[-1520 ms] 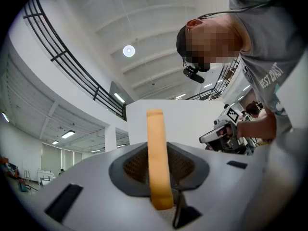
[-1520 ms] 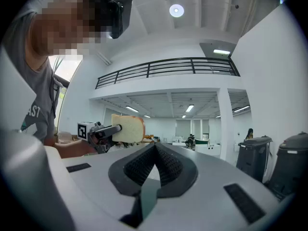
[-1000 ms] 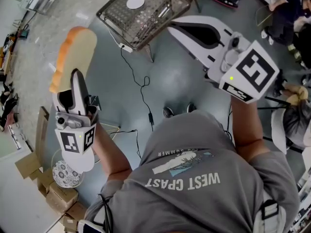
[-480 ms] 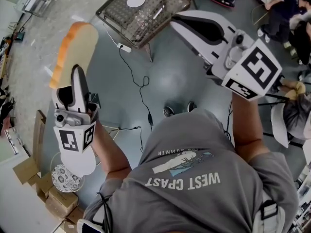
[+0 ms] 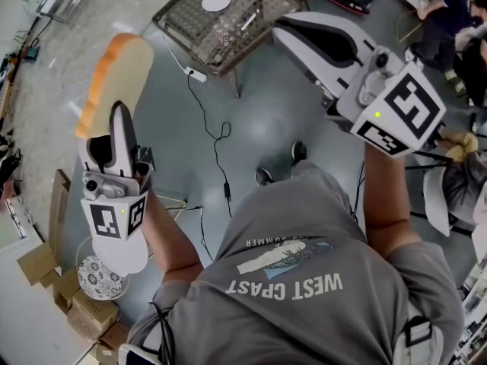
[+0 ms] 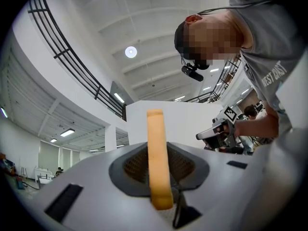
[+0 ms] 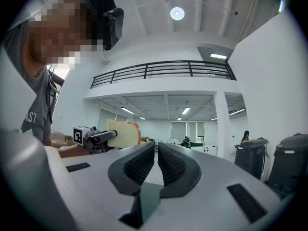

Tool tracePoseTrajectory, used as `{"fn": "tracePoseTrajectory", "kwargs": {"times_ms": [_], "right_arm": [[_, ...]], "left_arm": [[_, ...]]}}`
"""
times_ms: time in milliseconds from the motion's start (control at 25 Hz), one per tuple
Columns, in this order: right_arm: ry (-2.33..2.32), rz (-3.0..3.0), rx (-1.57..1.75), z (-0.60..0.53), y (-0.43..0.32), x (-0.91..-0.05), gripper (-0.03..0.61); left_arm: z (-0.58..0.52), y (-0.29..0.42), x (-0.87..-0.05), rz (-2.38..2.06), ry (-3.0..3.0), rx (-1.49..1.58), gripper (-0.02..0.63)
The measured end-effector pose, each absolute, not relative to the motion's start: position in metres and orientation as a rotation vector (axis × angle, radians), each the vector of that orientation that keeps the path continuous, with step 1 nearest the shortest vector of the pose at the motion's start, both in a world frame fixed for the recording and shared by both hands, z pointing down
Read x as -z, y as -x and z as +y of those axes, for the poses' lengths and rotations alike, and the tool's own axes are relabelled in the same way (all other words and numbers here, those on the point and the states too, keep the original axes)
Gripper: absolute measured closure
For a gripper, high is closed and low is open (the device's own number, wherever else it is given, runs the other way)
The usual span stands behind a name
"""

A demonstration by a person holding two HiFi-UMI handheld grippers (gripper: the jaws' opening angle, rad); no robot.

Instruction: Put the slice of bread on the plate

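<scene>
**Bread pinched in the left tool, plate on the tabletop ahead**

The bread [image 5: 116,76] stands upright in the air, its lower edge pinched between the jaws of the left tool [image 5: 116,122]. Most of the slice rises clear above the jaw tips, crust edge to the outer side. In the left gripper view the slice is seen edge-on, straight down the middle between the two pads.

The right tool [image 7: 156,153] is held up well apart from the left one, at about the same height. Its jaws are pressed nearly together, with only a slit between the pads and nothing in it.

The plate [image 5: 216,1] lies on the tabletop [image 5: 183,23], well ahead of both tools and between their lines. It is white and bare. A cable [image 5: 217,139] trails across the floor [image 5: 259,120] below the tools. Boxes [image 5: 87,314] sit on the floor behind the left tool
</scene>
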State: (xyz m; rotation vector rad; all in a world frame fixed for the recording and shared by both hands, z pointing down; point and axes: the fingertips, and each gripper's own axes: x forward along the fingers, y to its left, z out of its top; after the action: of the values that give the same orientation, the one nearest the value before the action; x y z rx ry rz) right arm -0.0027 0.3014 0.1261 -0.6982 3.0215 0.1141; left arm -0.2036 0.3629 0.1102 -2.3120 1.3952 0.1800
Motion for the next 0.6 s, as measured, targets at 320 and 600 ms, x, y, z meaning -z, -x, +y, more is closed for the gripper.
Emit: {"fn": "tracePoseTrajectory", "kwargs": {"times_ms": [320, 600], "right_arm": [[0.624, 3.02, -0.091, 0.277, -0.022, -0.138, 0.572], [0.546, 3.03, -0.085, 0.252, -0.046, -0.136, 0.572]], "left_arm": [[0.346, 0.176, -0.118, 1.45, 2.271, -0.146, 0.522], [0.326, 0.145, -0.114, 1.499, 2.235, -0.117, 0.522]]}}
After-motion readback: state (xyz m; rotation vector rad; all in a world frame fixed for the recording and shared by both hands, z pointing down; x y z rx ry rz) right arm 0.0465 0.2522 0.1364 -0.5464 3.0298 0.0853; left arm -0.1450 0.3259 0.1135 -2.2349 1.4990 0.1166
